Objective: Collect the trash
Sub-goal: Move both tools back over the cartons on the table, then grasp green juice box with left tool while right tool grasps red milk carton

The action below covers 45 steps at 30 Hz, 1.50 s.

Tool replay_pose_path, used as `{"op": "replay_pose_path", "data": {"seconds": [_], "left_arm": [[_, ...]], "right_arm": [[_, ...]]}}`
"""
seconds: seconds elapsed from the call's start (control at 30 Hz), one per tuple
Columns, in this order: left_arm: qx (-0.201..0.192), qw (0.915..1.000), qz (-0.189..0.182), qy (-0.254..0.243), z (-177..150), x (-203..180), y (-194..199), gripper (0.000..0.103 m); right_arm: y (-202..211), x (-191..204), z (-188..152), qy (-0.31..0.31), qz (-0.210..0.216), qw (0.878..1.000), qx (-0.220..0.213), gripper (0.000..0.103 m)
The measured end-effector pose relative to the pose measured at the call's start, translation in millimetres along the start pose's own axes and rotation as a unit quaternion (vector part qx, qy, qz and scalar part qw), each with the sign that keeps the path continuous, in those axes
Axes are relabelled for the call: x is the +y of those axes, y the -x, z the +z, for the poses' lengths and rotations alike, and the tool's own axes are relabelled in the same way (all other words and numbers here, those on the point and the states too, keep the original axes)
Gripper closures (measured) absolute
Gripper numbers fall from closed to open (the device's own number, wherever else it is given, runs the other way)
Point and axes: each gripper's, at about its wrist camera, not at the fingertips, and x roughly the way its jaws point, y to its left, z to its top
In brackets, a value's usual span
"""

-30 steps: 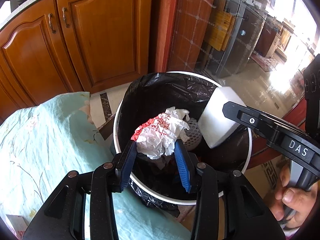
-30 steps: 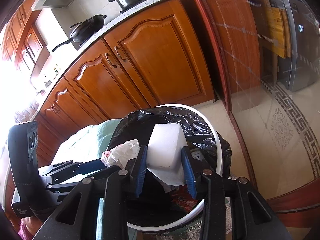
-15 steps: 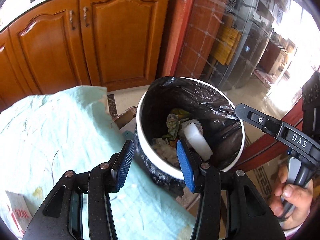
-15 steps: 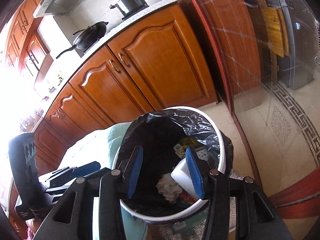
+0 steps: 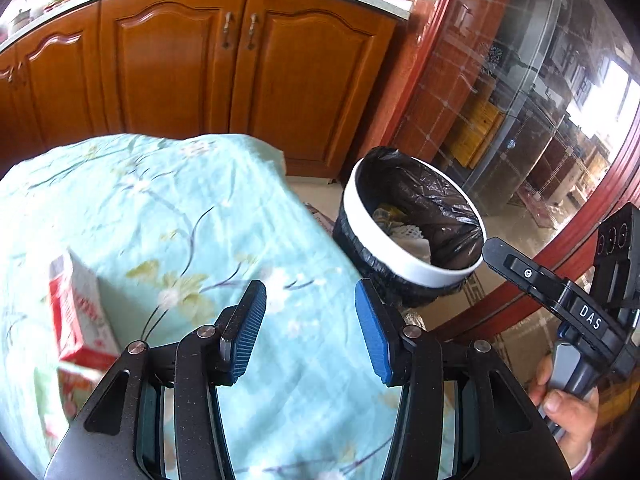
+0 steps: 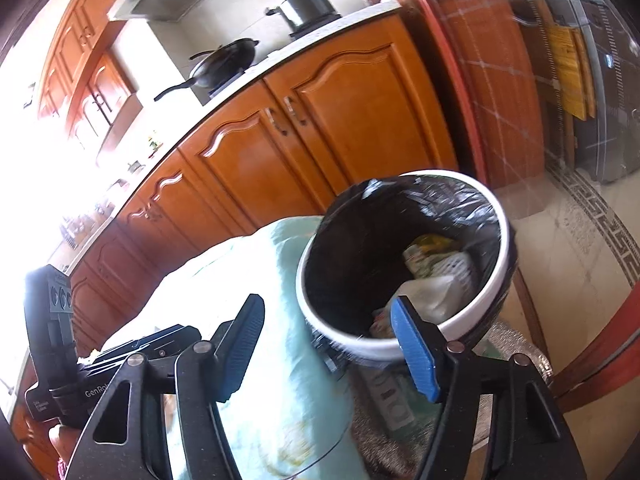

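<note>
Lettering on my two claws

"DAS" stands in white on my black right gripper (image 5: 576,308); "GenRo", cut off, shows on my black left gripper (image 6: 96,394).

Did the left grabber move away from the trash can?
Yes. The left gripper was right over the trash can a second ago; now it is back over the blue tablecloth, with the can ahead on its right.
</note>
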Motion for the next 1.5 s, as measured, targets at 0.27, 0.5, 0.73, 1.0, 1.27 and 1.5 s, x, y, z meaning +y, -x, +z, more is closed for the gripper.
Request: {"op": "replay_pose_path", "data": {"seconds": [0.27, 0.5, 0.73, 1.0, 1.27, 1.5], "left_arm": [[-0.010, 0.9992, 0.023, 0.030, -30, 38, 36, 0.057], [-0.021, 0.9972, 0.050, 0.051, -50, 68, 57, 0.057], [-0.035, 0.9952, 0.054, 0.074, -59, 90, 77, 0.057], [-0.051, 0.9922, 0.064, 0.095, -67, 112, 96, 0.052], [-0.037, 0.9903, 0.086, 0.102, -80, 130, 97, 0.048], [-0.014, 0.9911, 0.105, 0.080, -86, 130, 80, 0.048]], "right_arm": [[1, 37, -29, 0.021, 0.021, 1.000, 0.009, 0.032], [-11, 64, -48, 0.029, 0.038, 0.998, 0.035, 0.032], [-22, 88, -62, 0.045, 0.049, 0.996, 0.055, 0.032], [-29, 107, -70, 0.054, 0.059, 0.994, 0.070, 0.032], [-41, 133, -77, 0.071, 0.081, 0.990, 0.087, 0.032], [-54, 157, -79, 0.089, 0.098, 0.986, 0.102, 0.032]]}}
